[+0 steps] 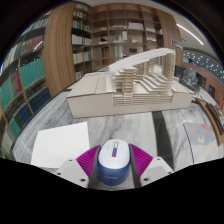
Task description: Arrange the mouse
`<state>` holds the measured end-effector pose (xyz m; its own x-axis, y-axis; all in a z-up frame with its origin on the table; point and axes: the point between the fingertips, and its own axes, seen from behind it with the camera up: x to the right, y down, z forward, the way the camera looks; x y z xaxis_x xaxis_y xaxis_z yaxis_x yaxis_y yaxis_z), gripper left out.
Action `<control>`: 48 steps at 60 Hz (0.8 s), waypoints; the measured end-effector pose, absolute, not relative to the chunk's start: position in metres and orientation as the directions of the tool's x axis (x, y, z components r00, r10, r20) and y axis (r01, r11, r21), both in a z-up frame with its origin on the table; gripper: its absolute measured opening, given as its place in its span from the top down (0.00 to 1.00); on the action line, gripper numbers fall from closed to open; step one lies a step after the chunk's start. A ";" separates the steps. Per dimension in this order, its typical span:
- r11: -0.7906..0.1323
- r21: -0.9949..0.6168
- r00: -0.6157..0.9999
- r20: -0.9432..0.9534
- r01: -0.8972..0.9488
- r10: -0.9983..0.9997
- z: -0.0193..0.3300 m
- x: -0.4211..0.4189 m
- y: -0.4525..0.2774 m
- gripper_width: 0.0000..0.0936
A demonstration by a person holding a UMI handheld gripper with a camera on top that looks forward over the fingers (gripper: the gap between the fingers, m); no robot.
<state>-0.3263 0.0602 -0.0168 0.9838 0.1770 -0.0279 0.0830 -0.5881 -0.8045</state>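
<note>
One gripper (111, 170) holds one white mouse (111, 163) tight between its two pink pads (83, 164), above the desk (60, 130). One building model (130, 85) stands beyond.

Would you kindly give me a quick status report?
Gripper jaws shut on mouse. Mouse held above white sheet. Architectural model beyond; nothing blocking.

The mouse (110, 163) looks like smooth matt plastic, the table (70, 125) glossy marble-like stone, the model (125, 83) pale wood, the sheet (55, 148) matt paper.
</note>
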 end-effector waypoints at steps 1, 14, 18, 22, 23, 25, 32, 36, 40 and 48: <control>-0.591 -0.803 0.985 -0.032 0.077 0.172 -0.018 -0.326 0.060 0.47; -0.464 -0.885 0.975 -0.073 0.034 0.211 0.080 -0.284 0.074 0.57; -0.396 -0.917 0.984 -0.025 0.047 0.175 0.119 -0.231 0.084 0.57; -0.373 -0.927 0.992 -0.011 0.036 0.122 0.134 -0.169 0.088 0.57; -0.374 -0.927 0.995 -0.004 0.035 0.104 0.132 -0.149 0.087 0.57; -0.393 -0.919 0.998 0.008 0.031 0.062 0.125 -0.113 0.090 0.57; -0.509 -0.860 0.999 -0.018 -0.038 -0.045 0.051 -0.022 0.082 0.57; -0.532 -0.844 0.996 -0.038 -0.073 -0.076 0.024 0.008 0.079 0.57; -0.562 -0.823 0.995 -0.037 -0.080 -0.088 0.003 0.019 0.075 0.57; -0.577 -0.812 0.996 -0.060 -0.086 -0.063 -0.009 0.022 0.077 0.48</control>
